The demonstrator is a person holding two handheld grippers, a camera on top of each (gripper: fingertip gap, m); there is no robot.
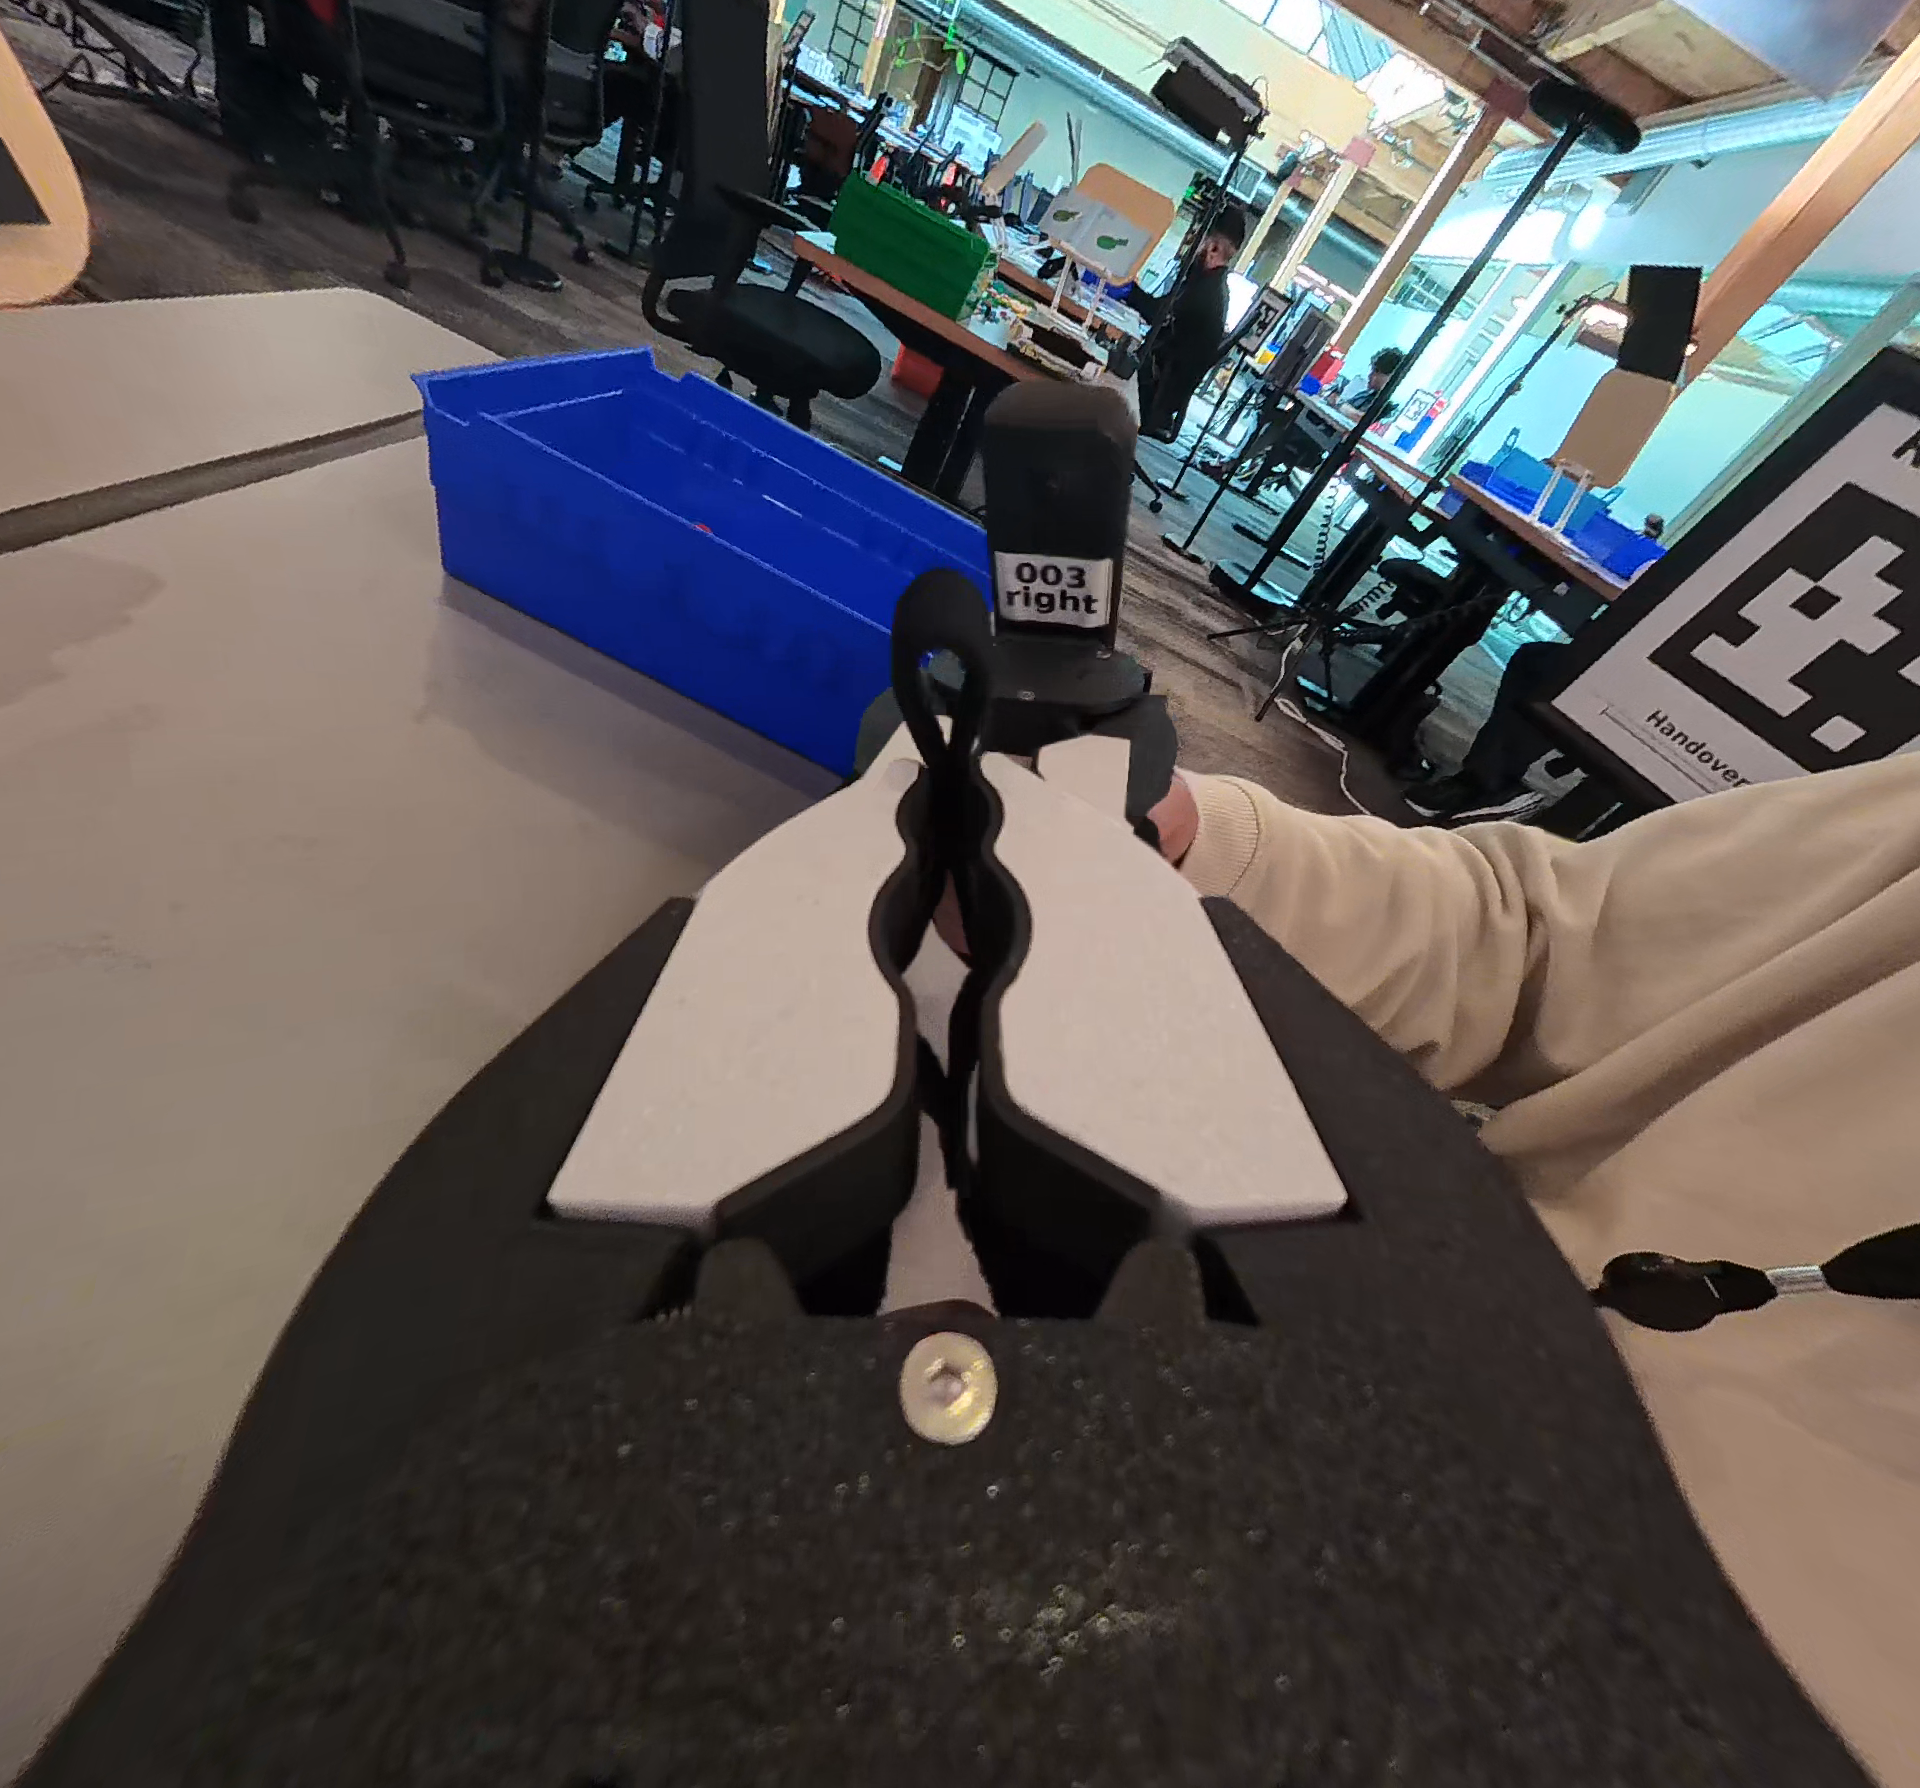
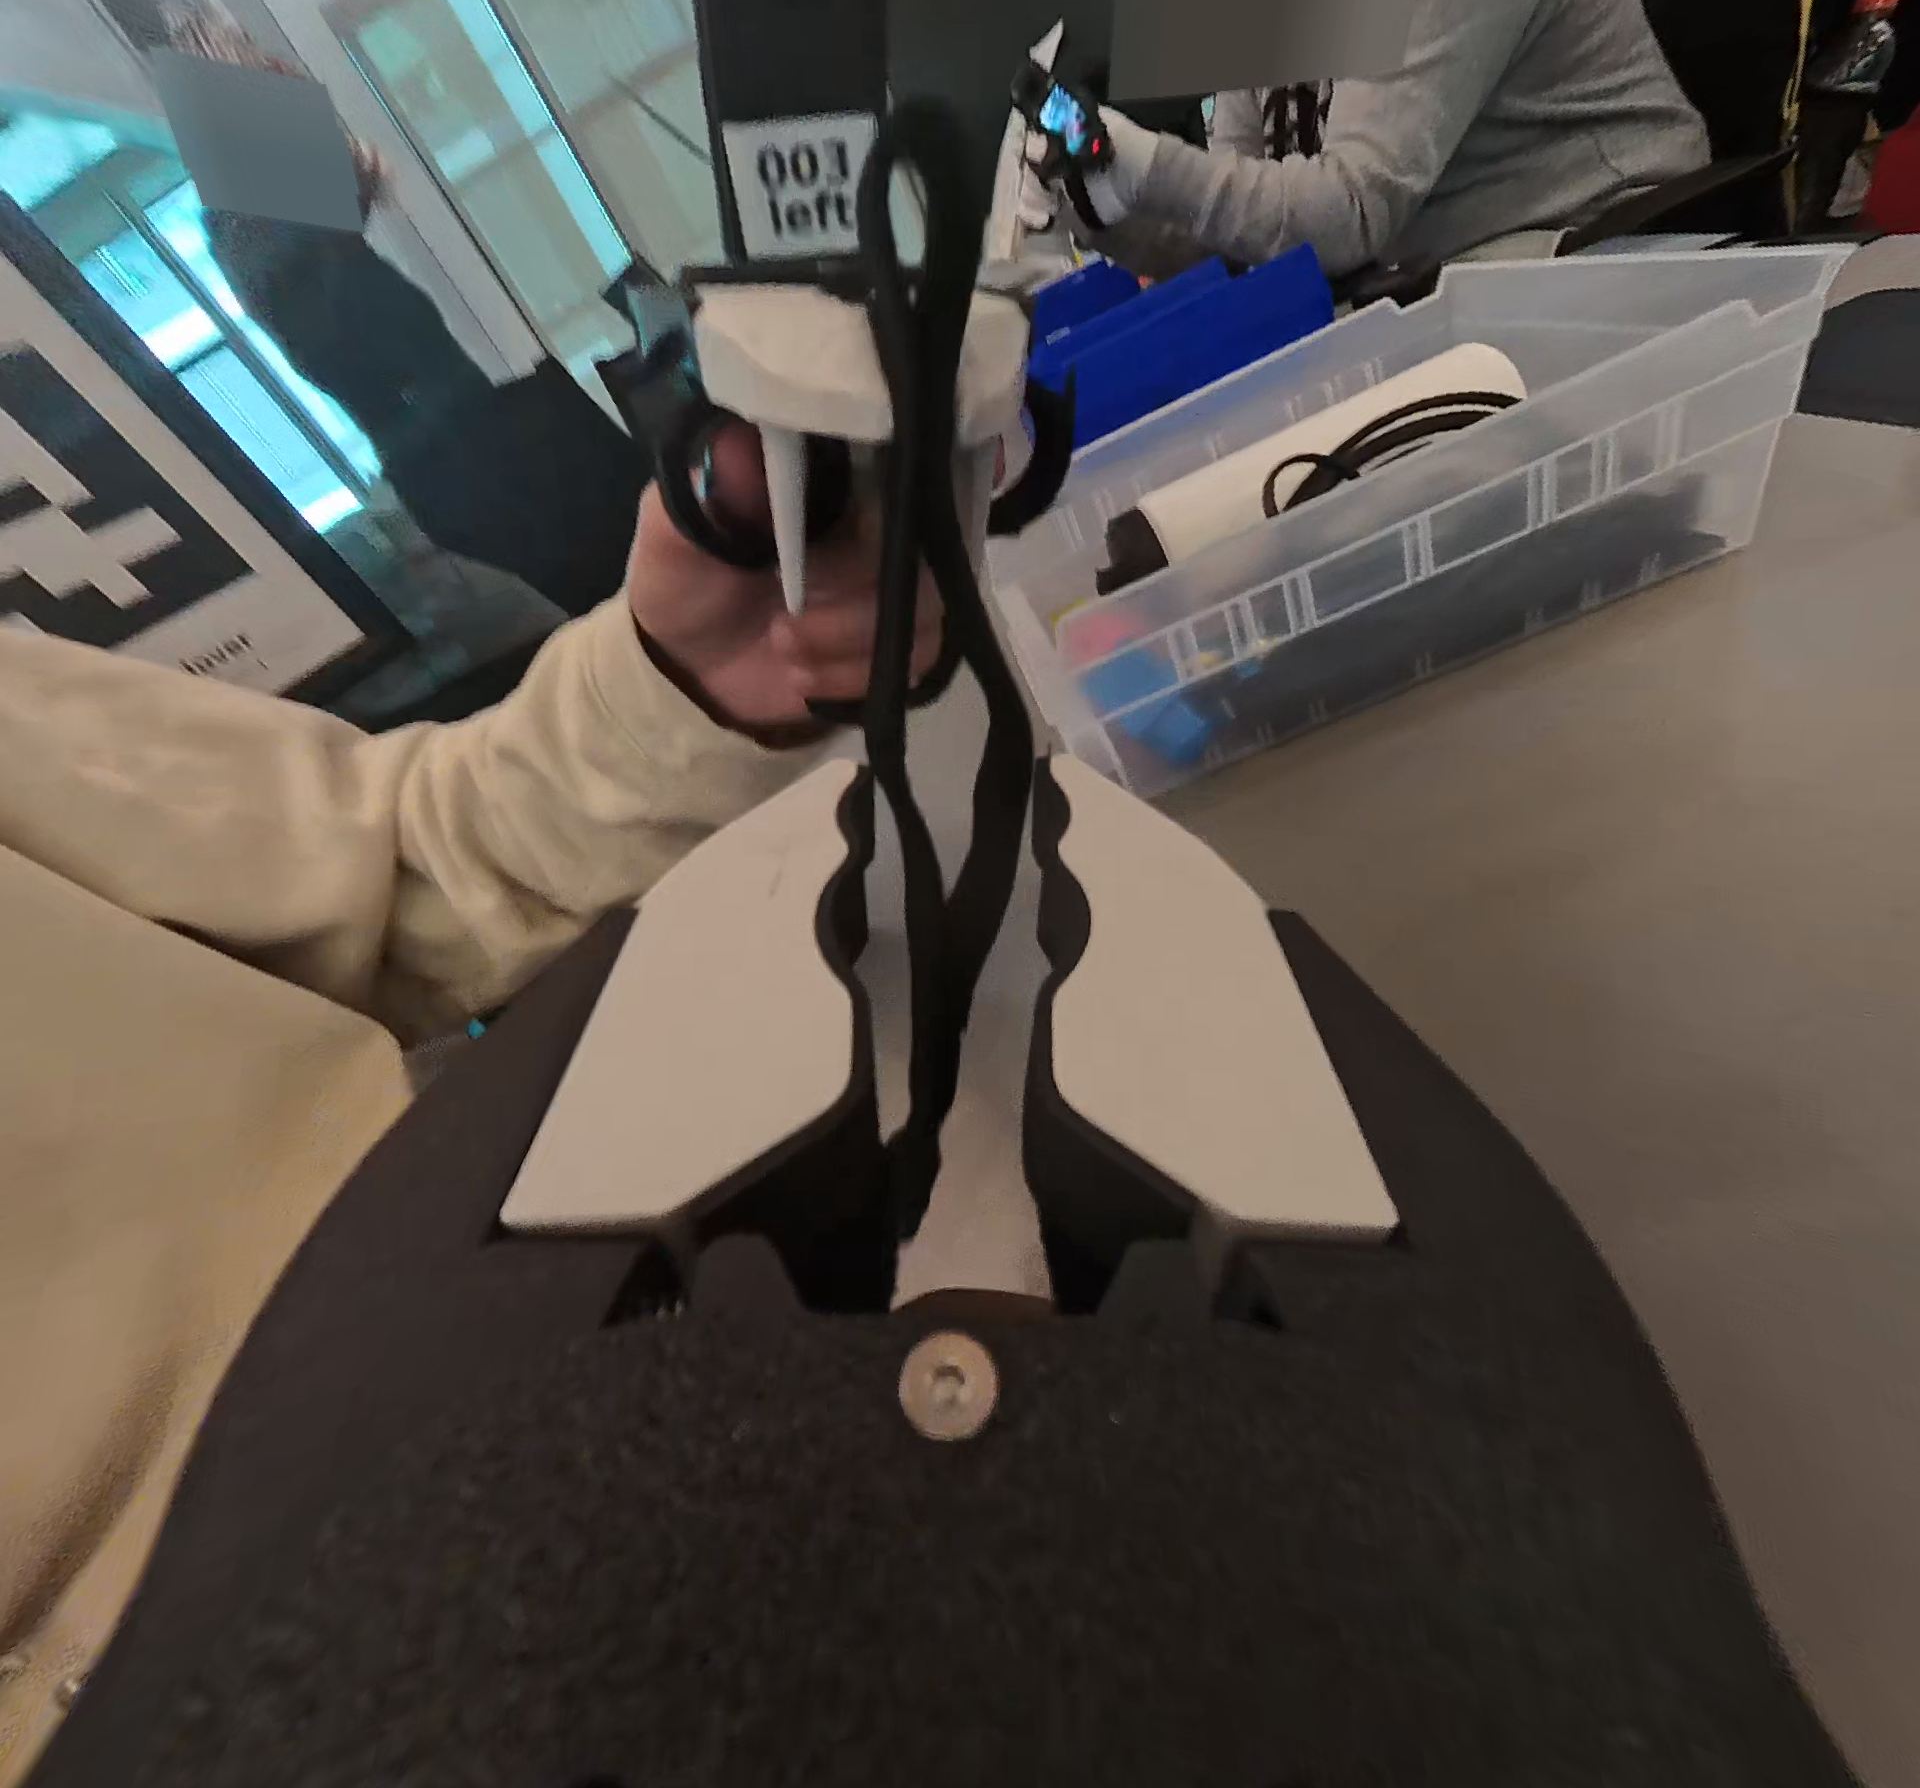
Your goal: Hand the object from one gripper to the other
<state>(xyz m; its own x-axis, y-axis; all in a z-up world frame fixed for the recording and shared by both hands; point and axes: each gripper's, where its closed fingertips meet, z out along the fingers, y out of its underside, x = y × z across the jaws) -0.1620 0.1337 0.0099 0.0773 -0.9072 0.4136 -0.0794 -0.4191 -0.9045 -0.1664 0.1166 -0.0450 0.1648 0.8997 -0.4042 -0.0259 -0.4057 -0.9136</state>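
A black cord with a loop at its top [image 1: 940, 585] stands upright between both grippers. My left gripper [image 1: 951, 772] is shut on the cord, its white fingers pinching the strands. In the right wrist view the cord [image 2: 896, 491] runs down between the spread fingers of my right gripper [image 2: 951, 782], which is open around it. The left gripper [image 2: 914, 367] faces the right one there and holds the cord higher up. The right gripper's black body [image 1: 1055, 491] shows just behind the left fingertips. A hand in a cream sleeve [image 2: 416, 803] holds each tool.
A blue bin [image 1: 644, 533] sits on the pale table [image 1: 260, 803]. A clear plastic bin [image 2: 1455, 491] of assorted items stands on the grey table [image 2: 1558, 907], with blue bins [image 2: 1174, 315] behind it. A person in grey [image 2: 1507, 76] sits beyond. A black-and-white marker board [image 1: 1787, 595] stands at the right. Across from one pair of fingers to the other is roughly 6 centimetres.
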